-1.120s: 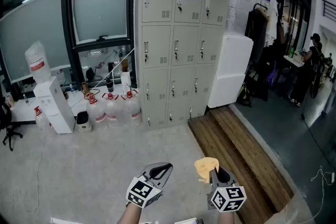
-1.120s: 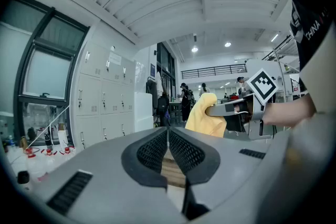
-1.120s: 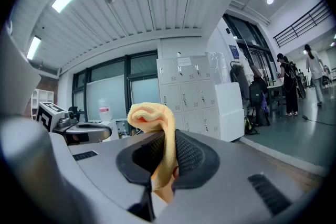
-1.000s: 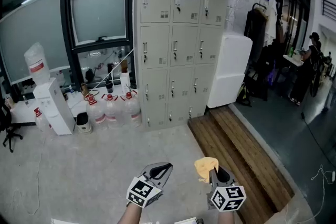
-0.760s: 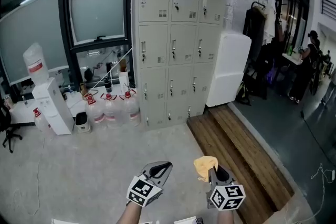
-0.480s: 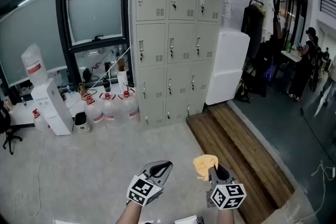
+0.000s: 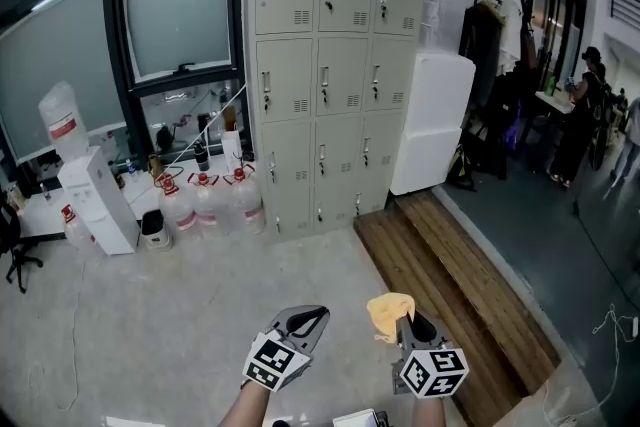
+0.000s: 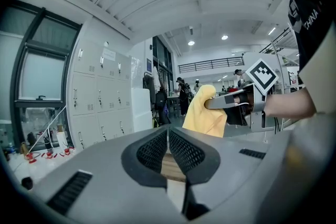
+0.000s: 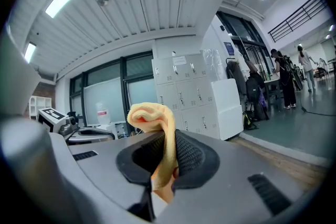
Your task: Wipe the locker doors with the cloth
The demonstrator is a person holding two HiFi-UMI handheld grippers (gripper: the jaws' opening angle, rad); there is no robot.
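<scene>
A grey bank of lockers (image 7: 325, 85) with small doors in three columns stands against the far wall, several steps ahead; it shows too in the right gripper view (image 9: 186, 92) and the left gripper view (image 8: 100, 94). My right gripper (image 7: 408, 325) is shut on a yellow cloth (image 7: 388, 312), which bunches up above the jaws (image 9: 155, 126). My left gripper (image 7: 308, 320) is shut with nothing in it (image 8: 168, 139). Both are held low, well short of the lockers. The cloth (image 8: 206, 113) hangs to the right in the left gripper view.
Water bottles (image 7: 205, 200) and a white dispenser (image 7: 95, 200) stand left of the lockers. A white cabinet (image 7: 432, 120) stands on their right. A wooden platform (image 7: 450, 285) runs along the floor on the right. People stand at the far right (image 7: 585, 105).
The view has drifted slightly closer to the lockers, which sit a bit higher and further left. Both grippers keep their places, the cloth still held.
</scene>
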